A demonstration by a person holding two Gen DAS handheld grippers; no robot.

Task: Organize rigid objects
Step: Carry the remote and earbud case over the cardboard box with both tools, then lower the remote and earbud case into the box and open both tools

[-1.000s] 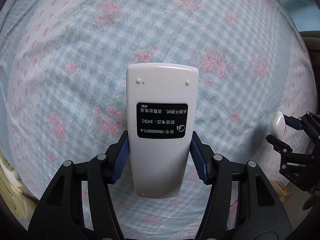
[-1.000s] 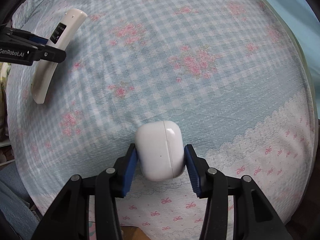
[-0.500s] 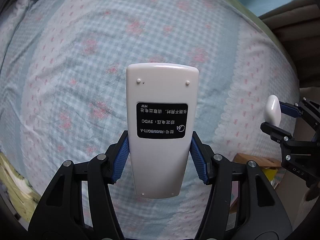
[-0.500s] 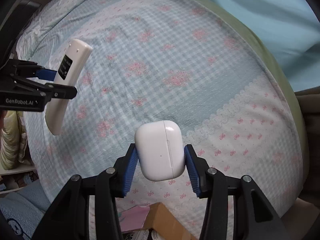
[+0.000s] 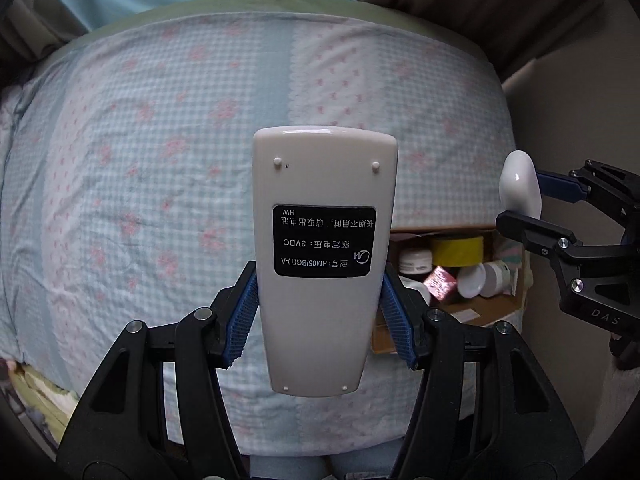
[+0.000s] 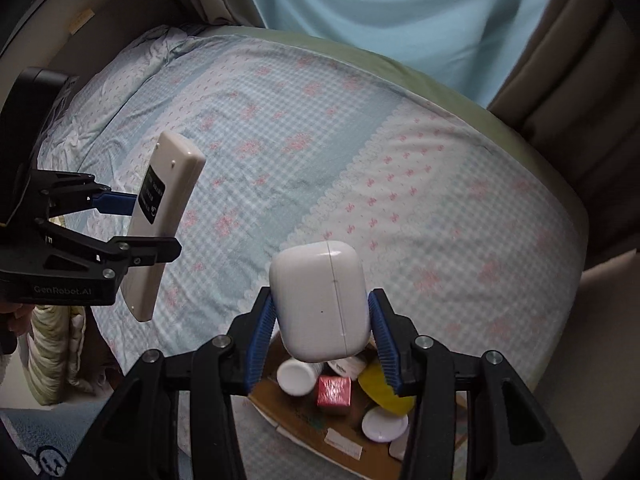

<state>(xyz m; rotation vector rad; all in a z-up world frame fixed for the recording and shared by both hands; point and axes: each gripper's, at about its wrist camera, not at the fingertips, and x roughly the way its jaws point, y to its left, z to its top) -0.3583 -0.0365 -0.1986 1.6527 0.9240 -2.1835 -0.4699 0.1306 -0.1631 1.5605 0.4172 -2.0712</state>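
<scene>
My left gripper (image 5: pixel 320 320) is shut on a white remote control (image 5: pixel 324 248), held back side up with its black label showing, above the bed. It also shows in the right wrist view (image 6: pixel 164 220), at the left. My right gripper (image 6: pixel 320 336) is shut on a white earbud case (image 6: pixel 320 300), held above an open cardboard box (image 6: pixel 312 436). The case also shows at the right of the left wrist view (image 5: pixel 519 190). The box (image 5: pixel 472 312) stands beside the bed's edge and holds several items.
The box holds white jars (image 6: pixel 296 376), a pink carton (image 6: pixel 334 394) and a yellow tape roll (image 6: pixel 384 392). The bed (image 6: pixel 360 168) has a blue checked floral sheet. Curtains (image 6: pixel 380 8) hang behind it. Folded bedding (image 6: pixel 56 352) lies at the left.
Both grippers have pulled back and risen from the bed with their objects. The cardboard box has come into view under the right gripper, and the curtains now show behind the bed.
</scene>
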